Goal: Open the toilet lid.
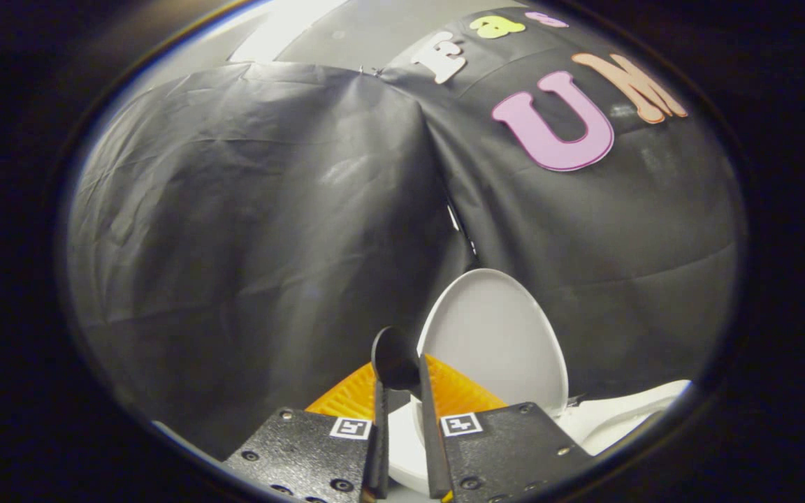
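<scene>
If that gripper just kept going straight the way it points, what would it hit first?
Probably the black cloth wall. The gripper, fingers slightly apart and empty, points past the raised toilet lid, which stands just to one side; depth is unclear.

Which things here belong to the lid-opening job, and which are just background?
Job:
- toilet lid, raised, standing up beyond the fingers
- toilet rim, beside the lid
- gripper, fingers close together with a narrow gap, pressing on nothing

Background:
- black cloth wall behind the toilet
- dark rounded piece at the fingertips, unclear what it is

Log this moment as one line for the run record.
lid: toilet lid raised upright against booth wall | gripper: fingers narrowly apart, nothing pressed between, lid just beyond | bowl rim: exposed beside lid
</scene>
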The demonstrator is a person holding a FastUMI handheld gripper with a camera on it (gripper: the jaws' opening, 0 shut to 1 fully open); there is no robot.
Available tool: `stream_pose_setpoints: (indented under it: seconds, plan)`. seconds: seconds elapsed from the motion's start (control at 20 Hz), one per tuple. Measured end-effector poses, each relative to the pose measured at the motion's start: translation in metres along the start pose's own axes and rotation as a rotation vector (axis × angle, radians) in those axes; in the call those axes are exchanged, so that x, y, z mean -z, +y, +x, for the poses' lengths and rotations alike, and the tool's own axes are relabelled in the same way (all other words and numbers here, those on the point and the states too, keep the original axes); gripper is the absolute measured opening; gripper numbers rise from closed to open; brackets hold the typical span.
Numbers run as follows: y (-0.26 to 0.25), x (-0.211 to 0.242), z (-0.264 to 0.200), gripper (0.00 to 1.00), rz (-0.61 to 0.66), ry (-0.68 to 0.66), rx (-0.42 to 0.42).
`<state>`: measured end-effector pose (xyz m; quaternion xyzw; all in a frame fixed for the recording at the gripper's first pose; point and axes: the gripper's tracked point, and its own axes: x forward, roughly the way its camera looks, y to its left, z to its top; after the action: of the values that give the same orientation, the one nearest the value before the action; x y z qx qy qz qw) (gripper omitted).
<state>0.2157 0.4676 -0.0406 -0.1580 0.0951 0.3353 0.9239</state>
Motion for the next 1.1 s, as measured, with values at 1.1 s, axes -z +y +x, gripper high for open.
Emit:
stream_pose_setpoints:
  seconds: [1.1]
  plan:
    - [0.009,0.011,0.007,0.43,-0.074,0.09,0.013]
